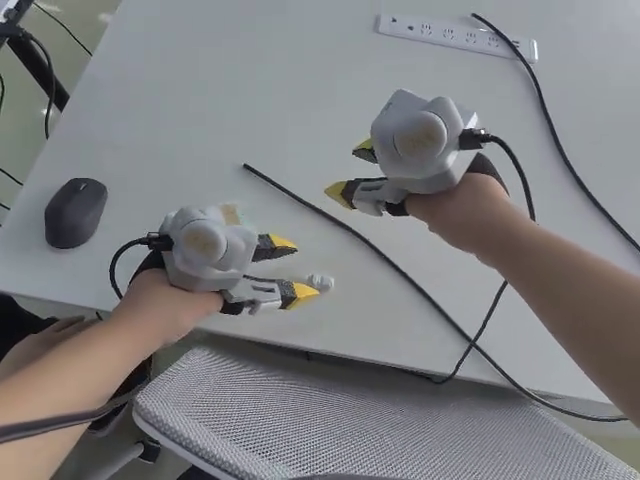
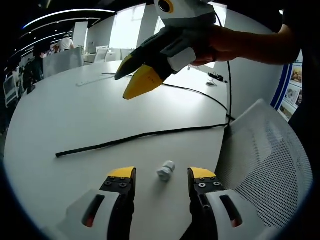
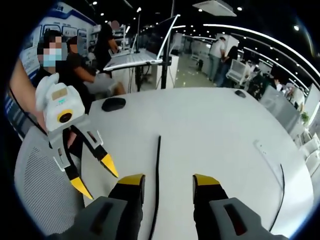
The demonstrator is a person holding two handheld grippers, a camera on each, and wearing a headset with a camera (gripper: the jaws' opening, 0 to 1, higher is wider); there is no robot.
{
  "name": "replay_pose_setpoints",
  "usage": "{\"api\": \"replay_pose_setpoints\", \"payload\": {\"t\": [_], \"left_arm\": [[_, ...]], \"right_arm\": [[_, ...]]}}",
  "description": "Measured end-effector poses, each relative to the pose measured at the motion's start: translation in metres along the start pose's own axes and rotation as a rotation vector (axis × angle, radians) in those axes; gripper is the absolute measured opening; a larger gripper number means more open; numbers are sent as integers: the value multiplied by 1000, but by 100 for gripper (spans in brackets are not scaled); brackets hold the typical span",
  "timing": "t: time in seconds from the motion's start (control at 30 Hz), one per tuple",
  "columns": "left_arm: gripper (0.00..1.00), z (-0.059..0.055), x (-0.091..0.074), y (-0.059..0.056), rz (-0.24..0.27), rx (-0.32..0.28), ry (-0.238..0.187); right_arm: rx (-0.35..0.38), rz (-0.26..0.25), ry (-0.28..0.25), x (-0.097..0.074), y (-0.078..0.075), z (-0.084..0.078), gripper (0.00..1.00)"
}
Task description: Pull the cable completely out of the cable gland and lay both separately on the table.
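Cable gland (image 2: 165,170): small, white, lying on the tabletop (image 1: 200,90) near its front edge, between the left gripper's jaws and touching neither.
Cable (image 1: 330,222): thin, black, stretched diagonally across the tabletop, apart from the gland; one end lies free mid-table, the other reaches the front edge.
Left gripper (image 1: 292,268): jaws apart, yellow-tipped, holding nothing, low over the tabletop with the gland just off one tip.
Right gripper (image 1: 350,172): jaws apart and empty, raised above the cable; in its own view the cable runs up beside the left-hand jaw.
Computer mouse (image 1: 75,211): dark grey, at the tabletop's left side, well apart from the work.
Power strip (image 1: 457,36): white, at the far edge; its markings are too small to read.
Mesh chair (image 1: 380,420): grey-white, pushed against the front edge.
Writing: wall panels (image 3: 60,12) in the right gripper view carry print too blurred to read.
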State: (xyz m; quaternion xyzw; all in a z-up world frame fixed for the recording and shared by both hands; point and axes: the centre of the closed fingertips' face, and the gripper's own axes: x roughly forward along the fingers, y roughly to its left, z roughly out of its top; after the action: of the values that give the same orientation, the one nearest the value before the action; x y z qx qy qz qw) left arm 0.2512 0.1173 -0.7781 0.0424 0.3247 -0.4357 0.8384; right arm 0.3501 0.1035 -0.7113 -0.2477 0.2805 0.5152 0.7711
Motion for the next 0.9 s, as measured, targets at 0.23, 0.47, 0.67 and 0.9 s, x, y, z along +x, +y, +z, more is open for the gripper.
{"api": "replay_pose_setpoints", "payload": {"t": [0.23, 0.47, 0.67, 0.9], "left_arm": [[49, 14, -19, -2, 50, -106, -48], [56, 23, -36, -4, 87, -157, -84], [61, 28, -47, -5, 110, -192, -101], [68, 37, -59, -11, 108, -230, -125]], "right_arm": [[92, -19, -67, -41, -5, -2, 42], [143, -20, -112, -76, -3, -14, 47], [226, -38, -157, -105, 1, -29, 50], [288, -52, -183, -131, 13, -60, 52]]}}
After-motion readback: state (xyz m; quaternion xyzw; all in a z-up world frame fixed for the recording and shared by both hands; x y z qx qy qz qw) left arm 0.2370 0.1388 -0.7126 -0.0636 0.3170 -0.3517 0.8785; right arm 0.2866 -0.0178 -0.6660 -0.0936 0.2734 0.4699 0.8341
